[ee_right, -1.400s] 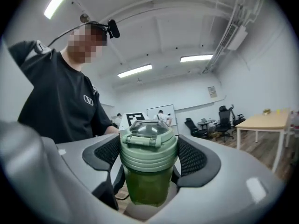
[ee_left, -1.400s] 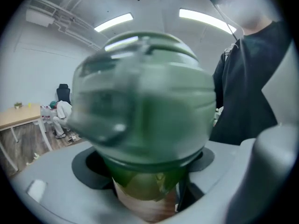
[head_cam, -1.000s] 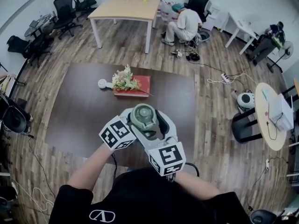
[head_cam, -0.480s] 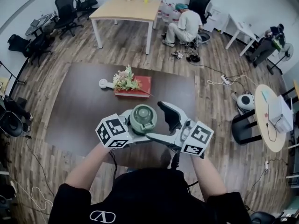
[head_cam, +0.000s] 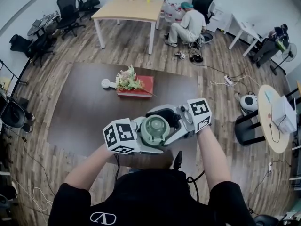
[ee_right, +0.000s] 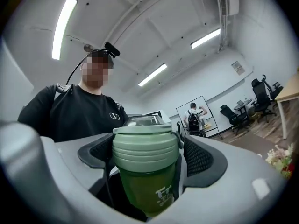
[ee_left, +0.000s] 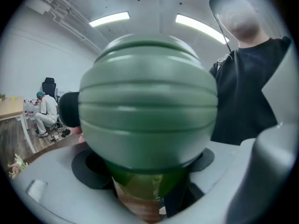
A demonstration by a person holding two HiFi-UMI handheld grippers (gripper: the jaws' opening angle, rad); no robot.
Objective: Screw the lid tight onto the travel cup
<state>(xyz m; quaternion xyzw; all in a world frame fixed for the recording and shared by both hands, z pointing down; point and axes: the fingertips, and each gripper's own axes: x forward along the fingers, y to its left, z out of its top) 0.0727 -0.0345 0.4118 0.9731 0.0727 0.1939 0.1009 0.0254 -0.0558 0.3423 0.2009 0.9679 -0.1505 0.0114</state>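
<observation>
The travel cup has a translucent green body (ee_right: pixel 149 185) and a ribbed pale green lid (head_cam: pixel 155 128) on top. I hold it upright over the near edge of the dark table. My left gripper (head_cam: pixel 149 141) comes in from the left and is shut on the cup body (ee_left: pixel 140 190) under the lid (ee_left: pixel 147 111). My right gripper (head_cam: pixel 170 125) reaches in level from the right. Its jaws have opened within the last second and now stand on either side of the lid (ee_right: pixel 146 146), with a slim gap at the pads (ee_right: pixel 198 160).
A dark brown table (head_cam: pixel 80 112) lies below, with a red box of flowers (head_cam: pixel 135 86) and a small white round thing (head_cam: pixel 106 83) at its far side. Beyond are a wooden table (head_cam: pixel 127 8), office chairs (head_cam: pixel 66 8) and a crouching person (head_cam: pixel 188 25).
The right gripper let go of the lid, swung out to the right, then came back around it from the far right. The left gripper and the cup shifted right.
</observation>
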